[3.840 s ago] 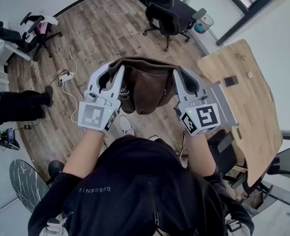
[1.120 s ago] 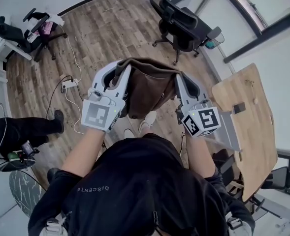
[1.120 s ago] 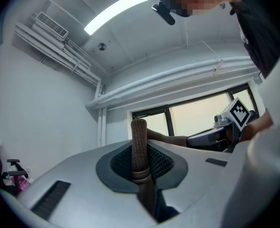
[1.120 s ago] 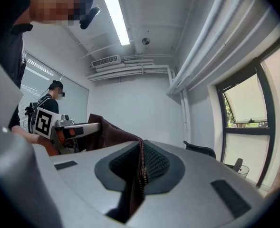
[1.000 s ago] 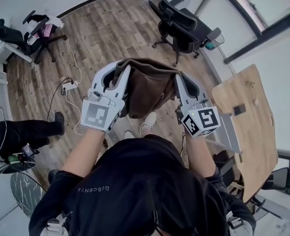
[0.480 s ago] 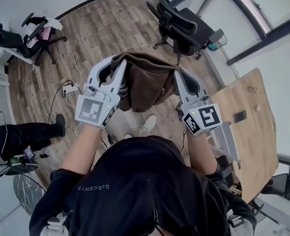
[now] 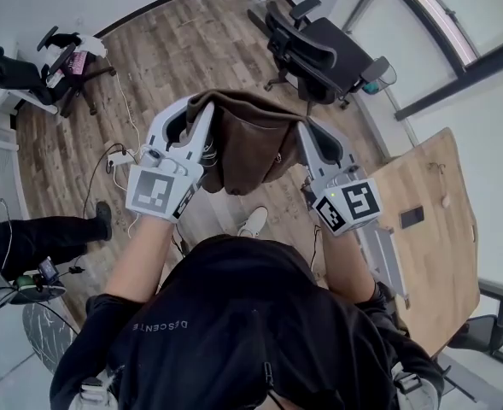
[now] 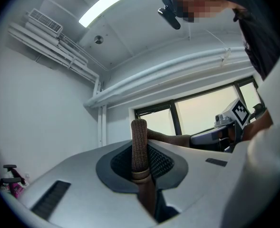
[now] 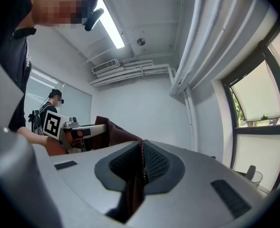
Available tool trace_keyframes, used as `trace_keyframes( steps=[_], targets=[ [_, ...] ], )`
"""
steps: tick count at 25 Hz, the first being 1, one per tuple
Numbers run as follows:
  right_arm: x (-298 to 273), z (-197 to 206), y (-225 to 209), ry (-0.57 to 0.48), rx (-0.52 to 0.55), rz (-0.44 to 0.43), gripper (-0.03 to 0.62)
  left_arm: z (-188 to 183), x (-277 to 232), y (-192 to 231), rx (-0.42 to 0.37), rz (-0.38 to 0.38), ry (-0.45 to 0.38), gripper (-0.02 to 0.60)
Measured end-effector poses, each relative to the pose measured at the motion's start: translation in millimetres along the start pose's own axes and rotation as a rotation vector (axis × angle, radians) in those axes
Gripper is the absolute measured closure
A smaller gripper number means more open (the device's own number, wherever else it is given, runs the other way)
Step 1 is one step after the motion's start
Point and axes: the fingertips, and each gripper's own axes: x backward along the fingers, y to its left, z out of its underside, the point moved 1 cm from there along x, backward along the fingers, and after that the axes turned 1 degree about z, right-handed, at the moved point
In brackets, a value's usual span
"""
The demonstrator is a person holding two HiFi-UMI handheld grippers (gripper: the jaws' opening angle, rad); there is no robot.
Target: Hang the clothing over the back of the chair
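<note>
A brown garment (image 7: 249, 139) hangs stretched between my two grippers at chest height. My left gripper (image 7: 201, 116) is shut on its ribbed hem (image 8: 140, 146). On the other side, my right gripper (image 7: 305, 133) is shut on a thin cloth edge (image 9: 140, 161). In the left gripper view the cloth runs across to the right gripper (image 8: 225, 127). The left gripper (image 9: 66, 126) shows in the right gripper view. A black office chair (image 7: 312, 43) stands on the wooden floor ahead, beyond the garment, apart from it.
A wooden table (image 7: 435, 229) with a phone (image 7: 411, 217) lies at the right. A second chair (image 7: 29, 67) stands far left. A power strip with cables (image 7: 117, 155) is on the floor. A person's legs (image 7: 38, 239) are at the left. A bin (image 7: 386, 73) stands by the window.
The whole view has shifted as I walk: the black chair now sits nearer ahead, and the table has slid toward the lower right. Both grippers keep hold of the garment.
</note>
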Motion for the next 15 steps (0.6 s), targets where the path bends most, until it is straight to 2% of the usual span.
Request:
trace_keyframes(
  steps=[6,15],
  targets=[
    [-7.2,-3.4,-23.5,-0.015,-0.016,-0.035,0.561,1.7,-21.3,-1.5,0.005,-0.019,0.001,0.531],
    [-24.2,-10.3,-60.0,-0.021,-0.008,-0.017,0.56,3.8,-64.6,6.1,0.006,0.005,-0.001,0.531]
  ],
)
